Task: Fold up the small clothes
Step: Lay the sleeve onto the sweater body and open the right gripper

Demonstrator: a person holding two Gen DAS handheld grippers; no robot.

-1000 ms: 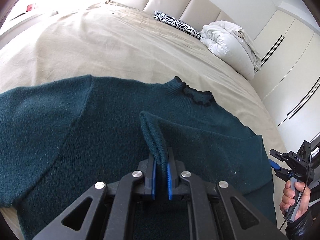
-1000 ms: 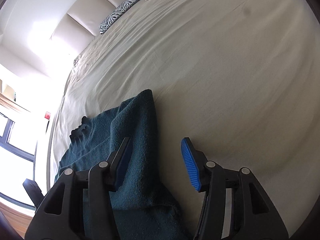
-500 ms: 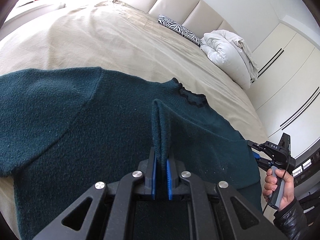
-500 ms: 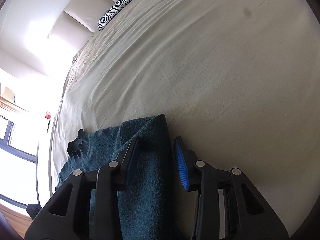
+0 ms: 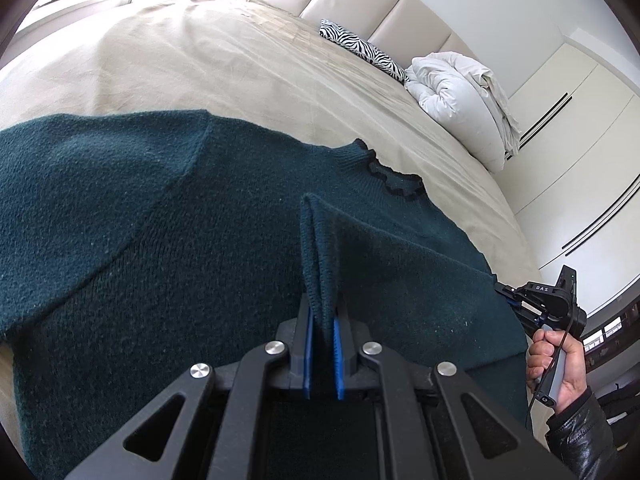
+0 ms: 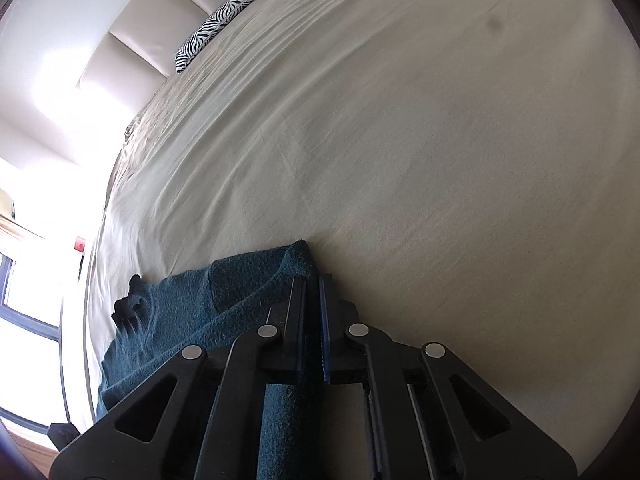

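Teal sweater flat on bed, left gripper clamped on sweater fold, right gripper at 3 o'clock, jaws just closed, pinching sweater edge

Strong daylight comes from the window on my left and burns white there. Both my views bend strongly at the dark round edges, yet the bed stays sharp.
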